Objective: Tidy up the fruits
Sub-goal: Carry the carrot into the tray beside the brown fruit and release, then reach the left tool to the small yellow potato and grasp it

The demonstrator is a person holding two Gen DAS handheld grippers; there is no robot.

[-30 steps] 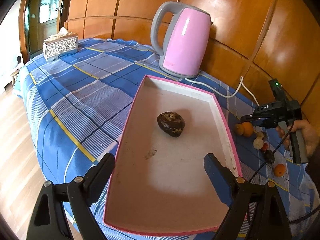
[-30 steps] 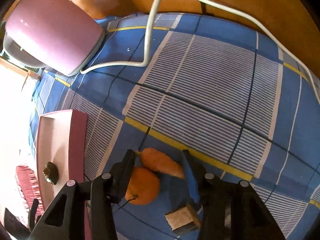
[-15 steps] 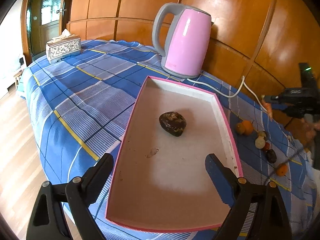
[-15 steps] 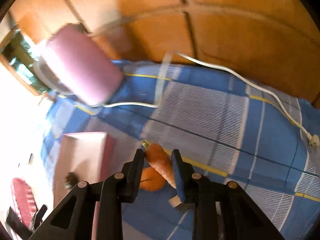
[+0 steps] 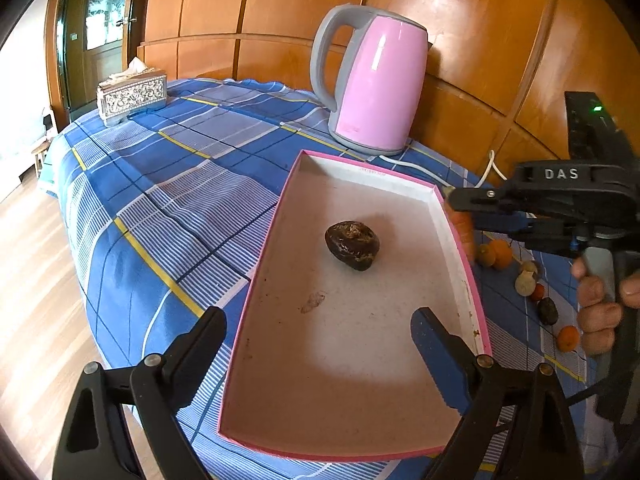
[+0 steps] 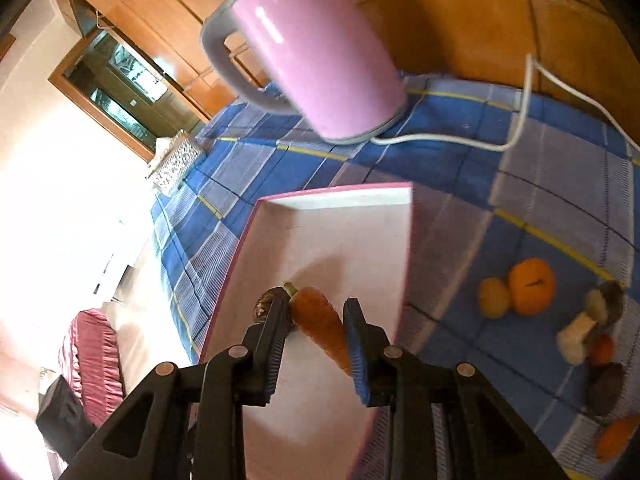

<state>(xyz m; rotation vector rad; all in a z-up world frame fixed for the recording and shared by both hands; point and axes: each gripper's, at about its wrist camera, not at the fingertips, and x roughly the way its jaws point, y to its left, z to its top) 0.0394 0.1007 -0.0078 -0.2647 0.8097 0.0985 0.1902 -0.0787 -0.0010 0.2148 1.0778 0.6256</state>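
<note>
Right gripper (image 6: 316, 332) clamped on carrot (image 6: 320, 326), held over pink tray (image 5: 460, 236). Dark fruit (image 5: 352, 245) lies mid-tray. Left gripper (image 5: 320, 356) jaws wide apart at tray's near end. Kettle (image 5: 372, 84) and cord (image 6: 520, 120) behind; loose fruits (image 6: 532, 286) on cloth right of tray.

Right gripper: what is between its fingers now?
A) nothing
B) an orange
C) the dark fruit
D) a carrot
D: the right gripper is shut on the carrot, held over the pink tray; the orange lies on the cloth.
</note>
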